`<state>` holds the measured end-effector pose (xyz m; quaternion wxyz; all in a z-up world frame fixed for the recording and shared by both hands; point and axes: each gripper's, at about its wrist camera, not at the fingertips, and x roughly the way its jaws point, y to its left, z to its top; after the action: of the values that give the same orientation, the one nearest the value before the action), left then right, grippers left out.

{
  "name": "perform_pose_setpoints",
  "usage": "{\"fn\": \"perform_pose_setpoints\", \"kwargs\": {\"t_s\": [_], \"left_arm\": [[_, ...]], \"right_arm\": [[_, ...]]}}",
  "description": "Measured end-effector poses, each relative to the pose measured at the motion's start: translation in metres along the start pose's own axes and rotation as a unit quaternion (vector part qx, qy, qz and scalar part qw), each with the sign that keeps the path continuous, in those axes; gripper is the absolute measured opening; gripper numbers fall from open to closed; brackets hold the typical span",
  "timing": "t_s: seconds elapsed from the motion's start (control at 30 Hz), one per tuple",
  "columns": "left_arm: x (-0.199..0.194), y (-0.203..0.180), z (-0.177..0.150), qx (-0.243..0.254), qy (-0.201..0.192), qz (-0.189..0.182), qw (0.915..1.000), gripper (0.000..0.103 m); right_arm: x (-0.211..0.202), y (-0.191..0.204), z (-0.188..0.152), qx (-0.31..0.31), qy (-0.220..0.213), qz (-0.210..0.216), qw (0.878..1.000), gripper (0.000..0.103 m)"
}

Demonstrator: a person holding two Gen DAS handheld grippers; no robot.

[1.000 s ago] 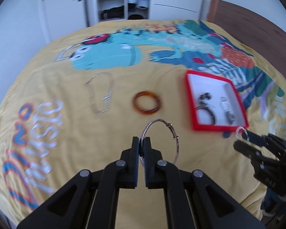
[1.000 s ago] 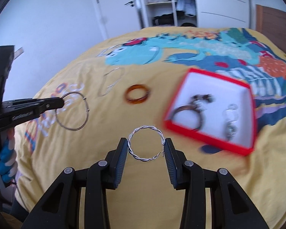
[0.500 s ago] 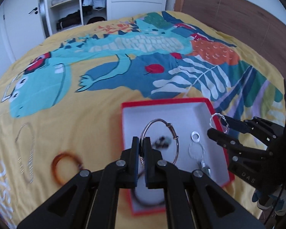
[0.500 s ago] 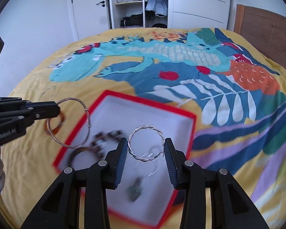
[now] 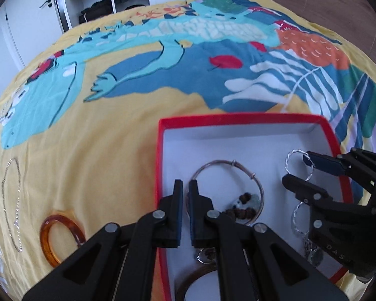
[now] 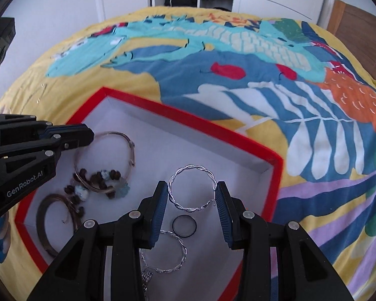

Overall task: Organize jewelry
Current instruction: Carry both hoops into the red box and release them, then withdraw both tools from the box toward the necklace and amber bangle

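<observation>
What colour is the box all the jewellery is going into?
The box has a red rim and a white inside; the right wrist view shows it best.

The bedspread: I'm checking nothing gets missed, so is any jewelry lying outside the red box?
Yes. An amber bangle and a thin chain necklace lie on the yellow bedspread, left of the red box.

In the left wrist view, the brown bangle (image 5: 200, 279) at six o'clock is cut off by the frame's bottom edge and partly hidden behind the left gripper (image 5: 185, 198); the chain (image 5: 11, 200) at nine o'clock blurs.
</observation>
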<state>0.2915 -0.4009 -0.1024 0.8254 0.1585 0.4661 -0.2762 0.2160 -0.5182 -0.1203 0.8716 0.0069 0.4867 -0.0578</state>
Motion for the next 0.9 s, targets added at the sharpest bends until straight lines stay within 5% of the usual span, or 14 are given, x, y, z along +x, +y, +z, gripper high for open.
{"fn": "perform_pose_setpoints", "kwargs": {"t_s": [0.37,0.77,0.9], "left_arm": [[-0.033,-0.002,-0.004,0.009,-0.017,-0.011,0.9998,0.017],[-0.166,0.031,-0.047,-0.024,-0.075,0.001,0.9969,0.019],[-0.214,0.044,-0.074,-0.027,-0.096,0.031,0.9946,0.032]], "right_arm": [[-0.022,-0.006,-0.008,0.021,-0.006,-0.018,1.000,0.042],[-0.140,0.017,-0.031,0.060,-0.058,-0.018,0.996,0.052],[-0.176,0.039,-0.045,0.061,-0.072,-0.008,0.996,0.052]]}}
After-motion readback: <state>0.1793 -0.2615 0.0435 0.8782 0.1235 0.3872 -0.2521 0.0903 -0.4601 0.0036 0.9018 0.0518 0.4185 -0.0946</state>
